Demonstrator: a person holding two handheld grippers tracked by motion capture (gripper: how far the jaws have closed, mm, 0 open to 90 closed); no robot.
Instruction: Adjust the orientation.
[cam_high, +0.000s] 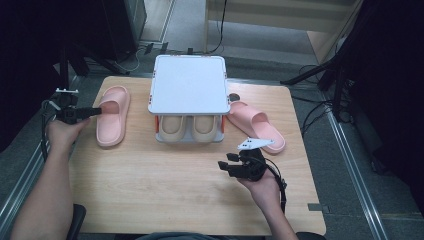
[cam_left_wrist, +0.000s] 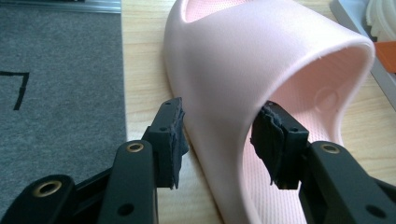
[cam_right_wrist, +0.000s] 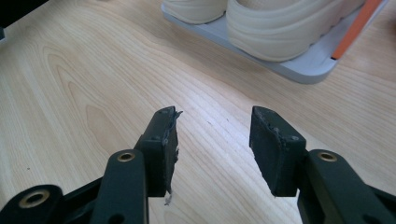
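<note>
A pale wood table (cam_high: 165, 180) stands on grey carpet (cam_high: 350, 165) among dark stands. The left tongs (cam_left_wrist: 219, 140) straddle a pink slipper's (cam_left_wrist: 261, 70) strap, seemingly not yet pinching; the right tongs (cam_right_wrist: 212, 140) hover spread.

Pink slippers (cam_high: 113, 116), cream shoes (cam_high: 189, 127), grey rack (cam_high: 188, 85), pale wood-grain table (cam_high: 165, 195)

Bare light wooden tabletop (cam_high: 165, 190) ahead of right gripper (cam_right_wrist: 214, 140); grey two-tier shoe rack (cam_high: 188, 85) blocks centre; the gap beside the pink rubber slipper (cam_high: 113, 115) looks narrow.
</note>
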